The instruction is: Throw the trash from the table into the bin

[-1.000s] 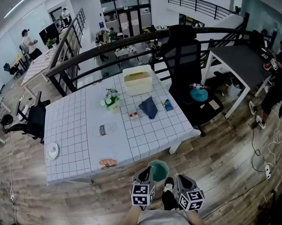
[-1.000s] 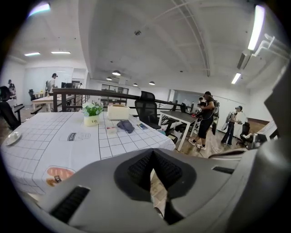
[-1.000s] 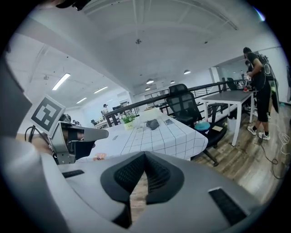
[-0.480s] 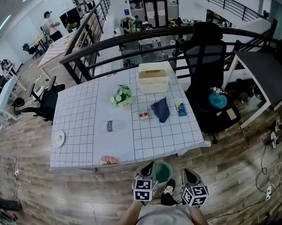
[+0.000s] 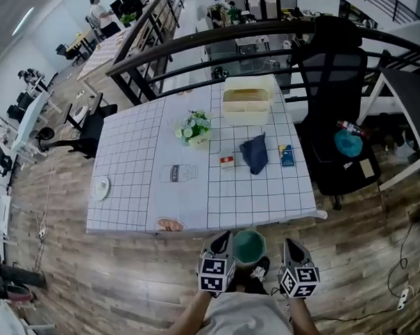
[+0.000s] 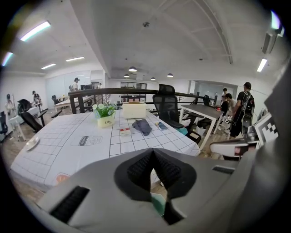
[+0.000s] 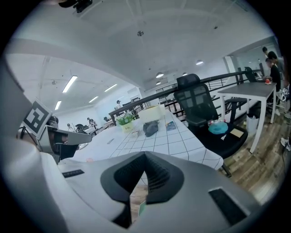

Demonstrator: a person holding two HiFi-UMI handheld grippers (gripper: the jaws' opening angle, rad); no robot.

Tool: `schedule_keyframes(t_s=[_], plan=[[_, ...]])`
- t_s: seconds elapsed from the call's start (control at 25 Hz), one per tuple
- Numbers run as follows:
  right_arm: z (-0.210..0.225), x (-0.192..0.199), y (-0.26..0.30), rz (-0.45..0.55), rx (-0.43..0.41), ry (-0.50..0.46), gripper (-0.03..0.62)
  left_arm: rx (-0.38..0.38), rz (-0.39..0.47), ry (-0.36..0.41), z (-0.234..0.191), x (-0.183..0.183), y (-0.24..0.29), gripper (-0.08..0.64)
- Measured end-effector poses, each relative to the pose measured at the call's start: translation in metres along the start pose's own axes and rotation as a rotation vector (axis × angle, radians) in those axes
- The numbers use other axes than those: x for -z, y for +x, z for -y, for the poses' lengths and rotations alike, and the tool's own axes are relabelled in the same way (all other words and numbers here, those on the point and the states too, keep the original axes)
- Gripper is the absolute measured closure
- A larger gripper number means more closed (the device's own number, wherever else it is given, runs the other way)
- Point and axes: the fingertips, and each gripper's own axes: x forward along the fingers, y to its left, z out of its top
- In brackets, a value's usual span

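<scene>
The table [image 5: 126,167] has a white grid cloth. On it lie an orange wrapper [image 5: 169,224] at the near edge, a flattened clear bottle [image 5: 177,173], a small red-and-white pack [image 5: 227,161], a dark crumpled cloth [image 5: 254,153] and a blue packet [image 5: 286,154]. A green bin [image 5: 249,245] stands on the floor at the table's near edge. My left gripper [image 5: 222,243] hangs just left of the bin and my right gripper [image 5: 290,246] just right of it. Both are short of the table. The left gripper [image 6: 153,152] and right gripper [image 7: 145,154] are shut, with nothing between the jaws.
A potted flower [image 5: 193,129], a cream box [image 5: 247,103] and a white saucer [image 5: 101,187] are also on the table. A black office chair [image 5: 335,88] stands to the right, with a dark railing [image 5: 191,49] behind. The floor is wood planks.
The view has swung, so the table now sits further right and closer in the picture. Both grippers stayed shut low by the bin and have drawn slightly apart.
</scene>
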Motion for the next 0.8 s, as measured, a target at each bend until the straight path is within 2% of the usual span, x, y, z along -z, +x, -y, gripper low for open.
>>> schedule_keyframes(t_s=[0.32, 0.8], plan=[[0.026, -0.008, 0.008, -0.012, 0.048, 0.009, 0.591, 0.022, -0.008, -0.008, 0.002, -0.009, 0.018, 0.538], [0.000, -0.036, 0.042, 0.003, 0.103, -0.030, 0.591, 0.116, 0.062, -0.034, -0.022, -0.045, 0.064, 0.538]])
